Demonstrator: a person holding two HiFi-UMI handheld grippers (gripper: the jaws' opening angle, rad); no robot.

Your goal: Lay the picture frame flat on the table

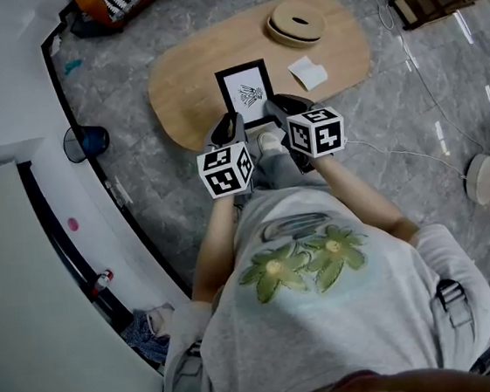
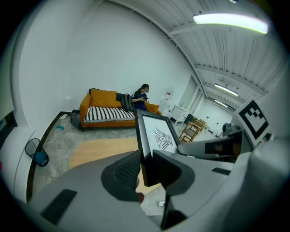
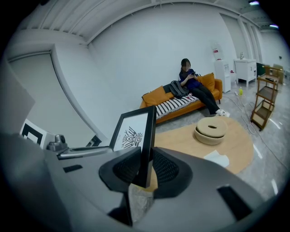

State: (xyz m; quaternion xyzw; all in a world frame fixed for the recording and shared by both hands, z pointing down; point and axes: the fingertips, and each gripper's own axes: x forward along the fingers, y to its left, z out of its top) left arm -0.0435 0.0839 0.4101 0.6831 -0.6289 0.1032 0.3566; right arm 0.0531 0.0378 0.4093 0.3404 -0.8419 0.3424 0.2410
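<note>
I see a matt black picture frame [image 1: 245, 94], a smooth pale wood table [image 1: 188, 83] and glossy marbled floor [image 1: 410, 102].

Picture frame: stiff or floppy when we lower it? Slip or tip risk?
Probably stiff: the picture frame shows straight black edges with the left gripper and right gripper clamped on its lower side edges. Likely tippy if released upright, being thin. Its smooth-looking moulding may slide in the grip; lower gently onto the wooden table.

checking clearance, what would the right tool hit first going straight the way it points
The picture frame clamped in the right tool; beyond it, probably just the wooden table, though depth is unclear.
</note>
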